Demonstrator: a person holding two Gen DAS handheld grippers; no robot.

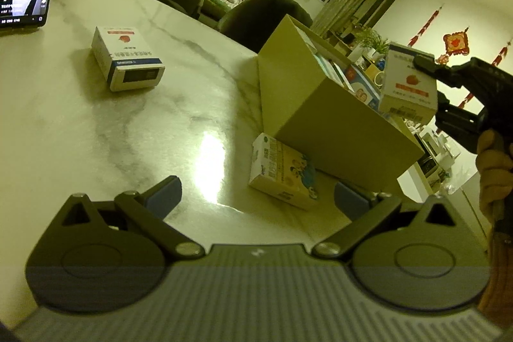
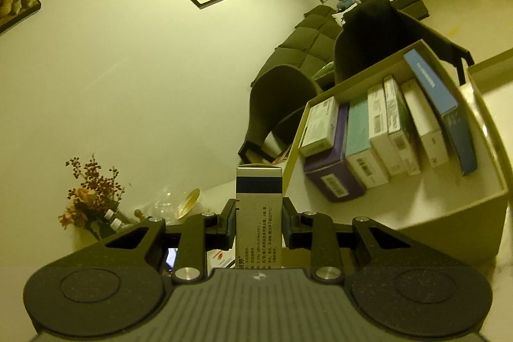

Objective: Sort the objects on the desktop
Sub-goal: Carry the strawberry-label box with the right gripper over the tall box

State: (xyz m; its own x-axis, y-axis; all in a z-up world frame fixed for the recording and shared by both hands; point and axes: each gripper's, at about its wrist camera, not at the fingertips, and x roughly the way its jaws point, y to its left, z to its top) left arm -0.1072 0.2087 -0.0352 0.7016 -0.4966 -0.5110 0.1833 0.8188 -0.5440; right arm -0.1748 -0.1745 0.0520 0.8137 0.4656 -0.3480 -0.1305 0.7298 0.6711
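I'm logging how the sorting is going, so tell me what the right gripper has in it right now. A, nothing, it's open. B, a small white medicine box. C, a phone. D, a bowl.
B: the right gripper is shut on a small white medicine box, raised beside the open cardboard box of upright packages.

held box: Chinese print, "0.12g" | other labels too blurred to read

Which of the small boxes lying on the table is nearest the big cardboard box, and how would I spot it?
Start at the tan cardboard box on the marble table. The small carton lies right at its foot. Unlike the white-and-blue box lying alone farther off, it shows cartoon figures.
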